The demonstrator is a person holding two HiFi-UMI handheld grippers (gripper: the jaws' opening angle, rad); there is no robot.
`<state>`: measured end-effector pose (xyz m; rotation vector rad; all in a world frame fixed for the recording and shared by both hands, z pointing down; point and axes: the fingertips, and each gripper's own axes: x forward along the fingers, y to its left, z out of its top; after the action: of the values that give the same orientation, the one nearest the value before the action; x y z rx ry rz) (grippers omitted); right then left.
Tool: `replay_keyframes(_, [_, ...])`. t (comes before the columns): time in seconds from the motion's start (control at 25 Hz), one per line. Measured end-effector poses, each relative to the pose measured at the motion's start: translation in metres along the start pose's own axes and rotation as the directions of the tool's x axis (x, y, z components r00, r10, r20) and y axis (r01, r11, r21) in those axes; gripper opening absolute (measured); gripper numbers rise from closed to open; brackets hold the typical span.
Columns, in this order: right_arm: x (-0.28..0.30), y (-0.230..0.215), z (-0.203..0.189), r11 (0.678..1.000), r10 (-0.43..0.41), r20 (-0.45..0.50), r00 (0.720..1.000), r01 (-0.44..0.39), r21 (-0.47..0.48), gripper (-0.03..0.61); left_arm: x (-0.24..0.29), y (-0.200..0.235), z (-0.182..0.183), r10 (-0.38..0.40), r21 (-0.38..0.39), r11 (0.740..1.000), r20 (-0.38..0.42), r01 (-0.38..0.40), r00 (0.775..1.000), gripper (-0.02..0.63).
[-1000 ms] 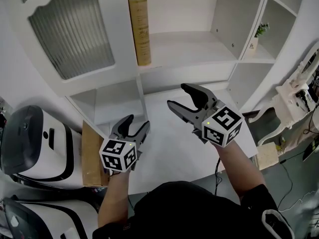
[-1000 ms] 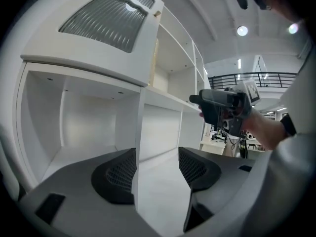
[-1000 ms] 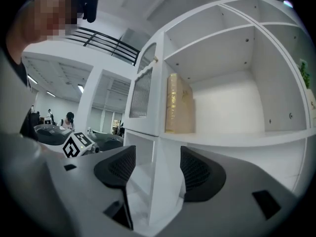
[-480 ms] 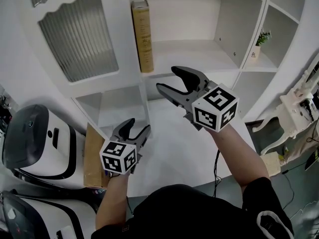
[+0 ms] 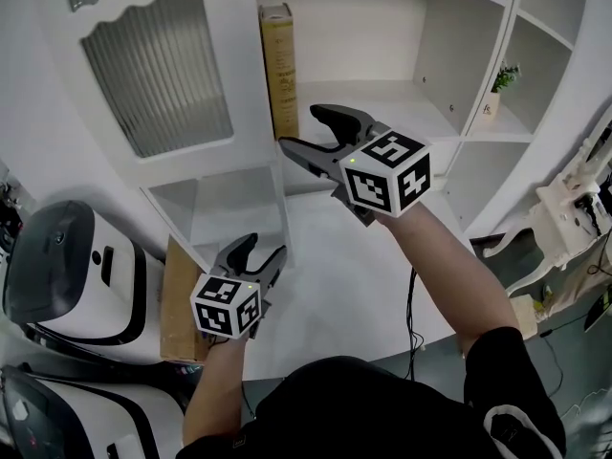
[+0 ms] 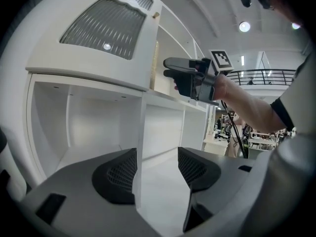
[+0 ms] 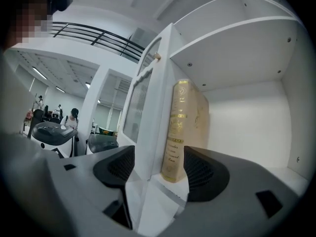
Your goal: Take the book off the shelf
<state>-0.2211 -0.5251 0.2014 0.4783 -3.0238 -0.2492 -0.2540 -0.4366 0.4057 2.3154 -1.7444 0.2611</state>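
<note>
The left gripper (image 5: 260,249) is held low, well short of the book (image 5: 279,65), its fingers spread with nothing between them. The right gripper (image 5: 304,130) is held just before the book, fingers released wide, clear of it. The book is stood upright on the shelf (image 5: 382,98), against the compartment's left wall.

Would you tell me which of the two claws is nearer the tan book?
The right claw, open and held level with the upright tan gold-lettered book in the white shelf; the left claw hangs lower, before the lower compartment.
</note>
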Motion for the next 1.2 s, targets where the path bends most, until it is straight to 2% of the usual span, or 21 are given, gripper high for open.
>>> replay_keyframes(0.32, [0.027,-0.016,0.004,0.999,-0.004,-0.031,1.000,0.005,0.046,0.319,-0.011,0.011,-0.004,0.018,-0.021,1.000,0.009,-0.018,1.000,0.261])
replay_keyframes(0.52, [0.038,-0.017,0.001,0.994,0.046,-0.037,0.998,-0.042,0.100,0.325,-0.018,0.020,-0.005,0.037,-0.030,0.999,0.017,-0.036,0.999,0.256])
replay_keyframes(0.76, [0.036,-0.015,0.003,0.990,0.075,0.000,0.997,-0.075,0.117,0.325,-0.020,0.029,-0.007,0.045,-0.039,0.998,0.016,-0.044,0.999,0.250])
replay_keyframes(1.0, [0.027,-0.007,0.001,0.995,0.088,-0.025,0.996,-0.087,0.047,0.325,-0.016,0.029,-0.005,0.030,-0.035,0.999,0.017,-0.030,0.999,0.242])
replay_keyframes(1.12, [0.026,-0.012,0.003,0.998,0.059,-0.040,0.997,-0.059,-0.013,0.327,-0.014,0.030,-0.004,0.025,-0.034,0.999,0.020,-0.025,0.999,0.239])
replay_keyframes(1.2, [0.029,-0.019,0.006,0.999,0.046,-0.043,0.998,-0.047,-0.019,0.328,-0.013,0.029,-0.003,0.022,-0.034,0.999,0.023,-0.021,0.999,0.236])
